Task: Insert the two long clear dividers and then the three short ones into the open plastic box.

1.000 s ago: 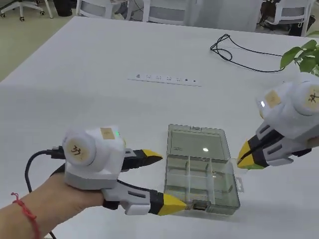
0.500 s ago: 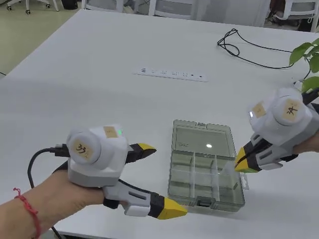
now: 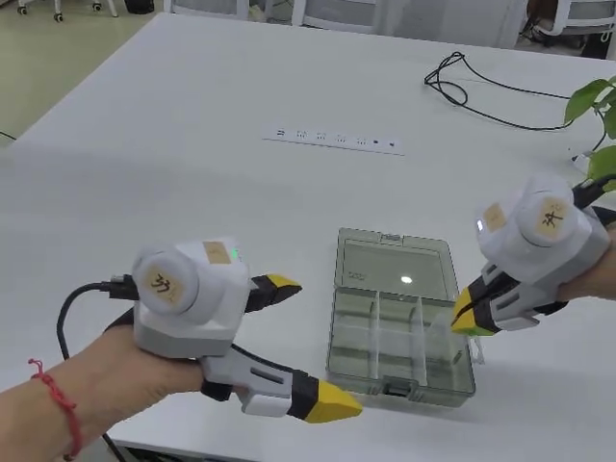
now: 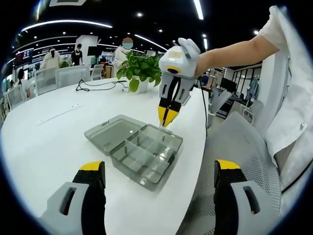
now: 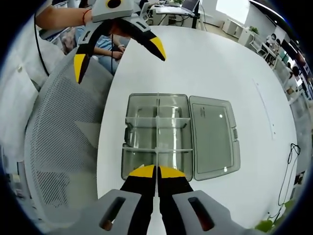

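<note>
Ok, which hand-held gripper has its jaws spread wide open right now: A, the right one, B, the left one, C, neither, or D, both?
B: the left hand-held gripper has its yellow-tipped jaws far apart, while the right hand-held gripper is pinched shut on a thin clear divider over the open smoky plastic box.

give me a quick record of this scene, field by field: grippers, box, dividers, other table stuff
left gripper: open, empty, held left of the box
right gripper: shut on a clear divider, over the box's right end
plastic box: on the white table, lid open and lying flat behind it
seated dividers: several stand in the box; exact count unclear
elsewhere on table: power strip, black cable, plant at the right edge
</note>
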### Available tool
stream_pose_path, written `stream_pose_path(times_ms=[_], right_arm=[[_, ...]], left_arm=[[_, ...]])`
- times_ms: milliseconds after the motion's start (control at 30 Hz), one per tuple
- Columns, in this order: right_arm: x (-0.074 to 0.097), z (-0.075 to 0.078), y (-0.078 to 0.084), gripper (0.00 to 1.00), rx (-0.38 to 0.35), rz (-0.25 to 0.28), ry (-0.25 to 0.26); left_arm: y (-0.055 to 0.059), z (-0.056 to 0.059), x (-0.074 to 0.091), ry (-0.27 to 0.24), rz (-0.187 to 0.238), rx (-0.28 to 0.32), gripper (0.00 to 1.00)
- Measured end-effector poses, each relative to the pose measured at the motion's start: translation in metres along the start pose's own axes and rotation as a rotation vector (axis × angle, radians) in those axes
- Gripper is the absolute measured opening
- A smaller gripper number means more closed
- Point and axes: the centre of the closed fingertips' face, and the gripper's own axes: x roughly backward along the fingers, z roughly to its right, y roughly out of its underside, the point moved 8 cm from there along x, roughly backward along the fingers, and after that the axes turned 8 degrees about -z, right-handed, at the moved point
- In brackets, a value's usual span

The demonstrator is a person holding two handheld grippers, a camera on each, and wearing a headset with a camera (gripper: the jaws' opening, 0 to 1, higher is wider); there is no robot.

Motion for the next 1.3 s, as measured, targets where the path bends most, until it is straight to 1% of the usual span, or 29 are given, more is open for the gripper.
stream_pose_path(times_ms=[33, 233, 333, 400, 467, 533, 767, 1067, 1300], right_arm=[[-0.005, 0.004, 0.004, 0.03, -0.002, -0.001, -0.002], [-0.01, 0.005, 0.007, 0.03, -0.008, 0.01, -0.008], [-0.012, 0.004, 0.008, 0.03, -0.012, 0.019, -0.009], [-0.013, 0.004, 0.009, 0.03, 0.003, 0.026, -0.005], [-0.015, 0.004, 0.009, 0.03, -0.01, 0.029, -0.007], [-0.016, 0.004, 0.009, 0.03, -0.005, 0.031, -0.005], [-0.021, -0.001, 0.007, 0.03, -0.01, 0.038, -0.004], [-0.038, -0.001, 0.012, 0.03, -0.007, 0.029, -0.003], [-0.041, 0.001, 0.014, 0.03, -0.004, 0.021, -0.001]], left_arm=[[0.0, 0.0, 0.0, 0.0, -0.001, 0.001, 0.94], [0.0, 0.001, 0.0, 0.001, 0.001, 0.002, 0.93], [0.0, 0.001, 0.001, 0.001, 0.003, 0.002, 0.93], [-0.001, 0.001, 0.0, -0.001, 0.003, 0.001, 0.93], [-0.001, 0.001, 0.0, 0.0, 0.005, 0.003, 0.93], [-0.001, 0.0, 0.0, -0.002, 0.004, 0.002, 0.93], [0.0, 0.0, 0.0, -0.001, 0.003, 0.004, 0.93], [-0.001, 0.0, 0.0, -0.002, 0.001, 0.004, 0.94], [0.0, 0.0, 0.0, -0.004, 0.0, 0.007, 0.94]])
